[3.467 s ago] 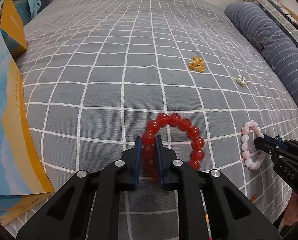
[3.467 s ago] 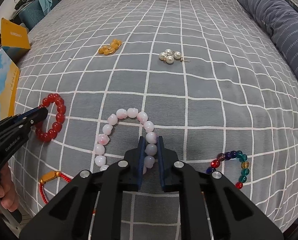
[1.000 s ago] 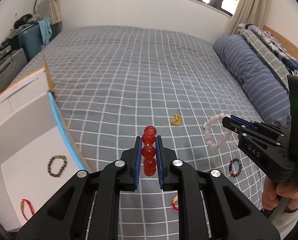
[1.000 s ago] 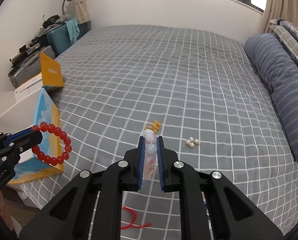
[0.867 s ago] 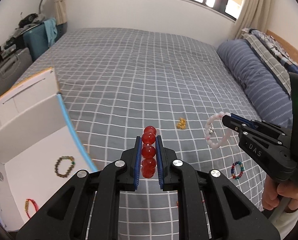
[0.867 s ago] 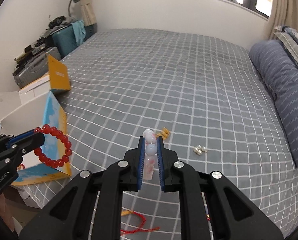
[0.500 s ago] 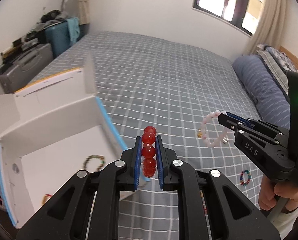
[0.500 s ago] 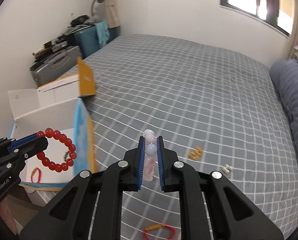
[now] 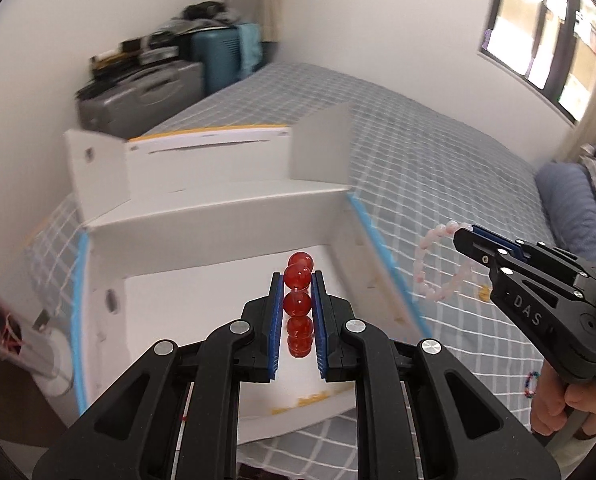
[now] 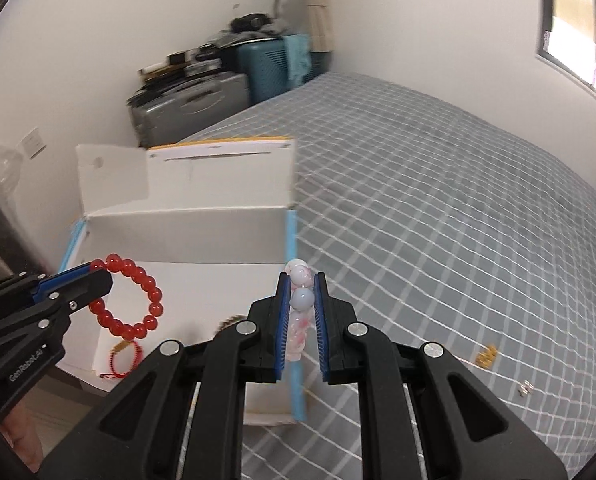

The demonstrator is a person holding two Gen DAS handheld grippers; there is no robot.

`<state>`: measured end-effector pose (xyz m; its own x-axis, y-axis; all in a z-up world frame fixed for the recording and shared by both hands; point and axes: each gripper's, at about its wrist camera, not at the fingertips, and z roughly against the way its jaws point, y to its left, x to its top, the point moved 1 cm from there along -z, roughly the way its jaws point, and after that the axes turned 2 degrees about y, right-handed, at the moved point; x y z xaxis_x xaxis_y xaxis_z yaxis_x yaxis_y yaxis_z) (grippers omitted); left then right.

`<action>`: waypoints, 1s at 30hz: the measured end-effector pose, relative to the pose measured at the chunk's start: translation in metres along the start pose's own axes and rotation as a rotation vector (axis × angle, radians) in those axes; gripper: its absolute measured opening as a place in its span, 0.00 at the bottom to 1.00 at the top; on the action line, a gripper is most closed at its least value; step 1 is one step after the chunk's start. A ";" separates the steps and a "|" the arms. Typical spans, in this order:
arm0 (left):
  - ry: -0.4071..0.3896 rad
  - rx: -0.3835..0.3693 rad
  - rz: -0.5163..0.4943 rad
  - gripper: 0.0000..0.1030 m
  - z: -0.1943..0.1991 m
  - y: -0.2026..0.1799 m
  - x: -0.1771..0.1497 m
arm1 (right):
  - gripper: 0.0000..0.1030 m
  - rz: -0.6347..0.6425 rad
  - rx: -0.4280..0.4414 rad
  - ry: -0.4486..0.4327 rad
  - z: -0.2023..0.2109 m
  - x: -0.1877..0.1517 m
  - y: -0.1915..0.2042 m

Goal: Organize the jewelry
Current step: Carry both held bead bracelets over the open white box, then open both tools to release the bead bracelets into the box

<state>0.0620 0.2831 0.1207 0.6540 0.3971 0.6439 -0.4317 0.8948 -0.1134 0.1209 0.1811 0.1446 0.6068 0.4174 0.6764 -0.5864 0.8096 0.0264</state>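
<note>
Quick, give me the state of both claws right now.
Left claw: shut on the red bead bracelet, over the open white box.
Right claw: shut on the pink bead bracelet.

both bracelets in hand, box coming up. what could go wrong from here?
1. The left gripper pinches the red bead bracelet by only a few beads; the loop hangs free and could snag the white box wall.
2. The right gripper, shut on the pink bead bracelet, lines up with the box's blue edge; released here, it may land on the bedspread.
3. Both views are blurred, so aim may suffer.
</note>
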 end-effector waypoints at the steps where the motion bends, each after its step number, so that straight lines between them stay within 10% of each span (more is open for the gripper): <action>1: 0.001 0.013 0.014 0.13 0.001 0.008 -0.002 | 0.11 0.012 0.011 0.006 -0.005 0.001 0.010; 14: 0.079 0.109 0.122 0.13 -0.026 0.082 -0.035 | 0.11 0.100 0.114 0.127 -0.072 -0.018 0.090; 30: 0.199 0.134 0.153 0.13 -0.079 0.104 -0.060 | 0.11 0.080 0.095 0.215 -0.120 -0.042 0.090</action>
<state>0.0268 0.3688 0.0107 0.6786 0.5693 0.4641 -0.6043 0.7919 -0.0877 0.1068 0.2860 0.0302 0.6507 0.5648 0.5075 -0.6787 0.7324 0.0551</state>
